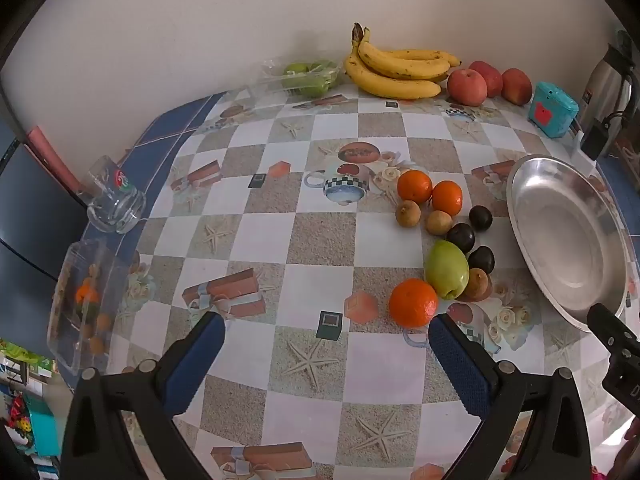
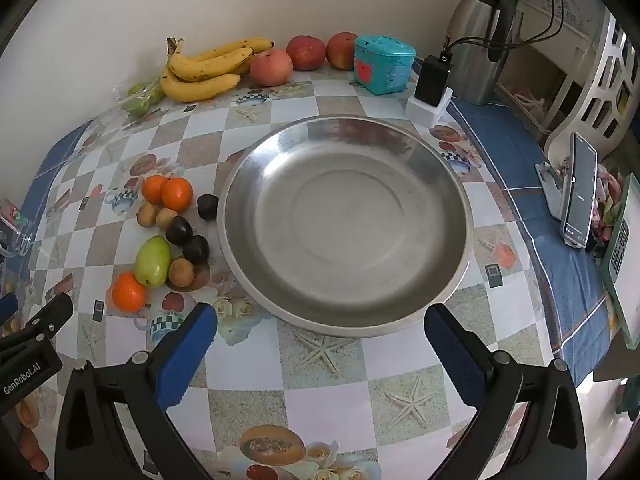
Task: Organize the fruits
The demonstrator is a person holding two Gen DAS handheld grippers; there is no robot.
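Both hand-held grippers, left [image 1: 326,334] & right [image 2: 320,328], wide open, holding nothing. Small fruits [image 2: 168,232] sit on bench beside empty metal dish [image 2: 344,216]. Round ones could roll off if bumped.

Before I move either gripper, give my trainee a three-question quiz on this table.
1. True or false: the steel dish already holds fruit.
2. How many oranges lie loose in the cluster beside the dish?
3. Which fruit lies nearest the left gripper: A) banana bunch B) lone orange C) green mango

Key: 1 false, it is empty. 2 three. 3 B.
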